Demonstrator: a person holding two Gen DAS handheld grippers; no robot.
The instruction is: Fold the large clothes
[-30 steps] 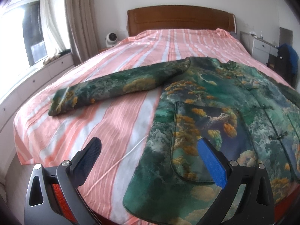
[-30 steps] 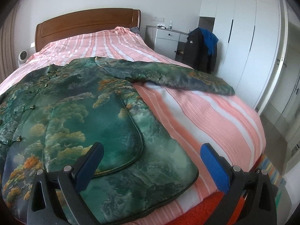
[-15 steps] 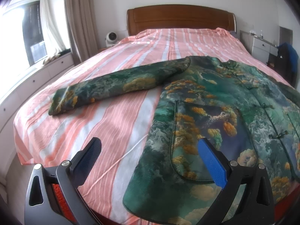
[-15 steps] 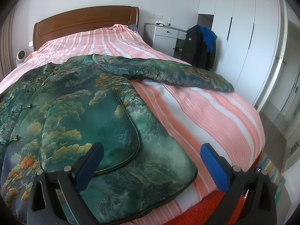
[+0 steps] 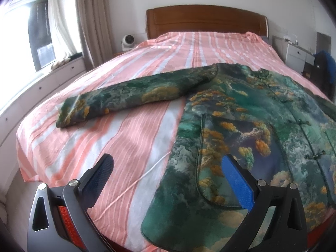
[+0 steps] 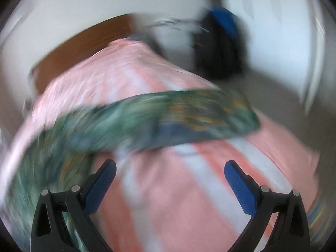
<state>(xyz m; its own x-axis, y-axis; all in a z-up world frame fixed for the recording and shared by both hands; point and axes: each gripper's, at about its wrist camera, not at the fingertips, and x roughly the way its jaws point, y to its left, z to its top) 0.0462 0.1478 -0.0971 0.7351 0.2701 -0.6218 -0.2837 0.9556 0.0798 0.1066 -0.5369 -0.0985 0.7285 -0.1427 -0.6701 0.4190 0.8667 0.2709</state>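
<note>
I am holding the left gripper [image 5: 168, 163] above the near edge of the bed [image 5: 130, 138], with its fingers [image 5: 236, 181] spread wide and gripping nothing. Going from left to right in the left wrist view: a window [image 5: 40, 40] and curtain [image 5: 92, 23] are standing at the far left, a small white fan [image 5: 127, 41] is sitting beside the wooden headboard [image 5: 206, 20], and the pink-and-white striped sheet is covering the bed. The jacket [image 5: 252, 130], green with gold and blue landscape print, is lying flat and face up on the right half of the bed. Its sleeve [image 5: 134, 96] is stretching out leftward across the sheet, well apart from the left gripper. The jacket's hem corner is lying just below and between the spread fingers, not touching them. A row of knot buttons [image 5: 315, 156] is running down the front at the right. A white dresser [image 5: 298, 53] and a dark hanging garment [image 5: 324, 69] are standing at the far right.

I am holding the right gripper [image 6: 170, 168] with its fingers [image 6: 239, 184] equally wide apart and empty. The right wrist view is heavily blurred. The jacket's other sleeve [image 6: 189, 113] is lying across the striped sheet beyond the fingertips, apart from them. The jacket body is showing at the lower left, beside the left finger. Contact there cannot be determined.
</note>
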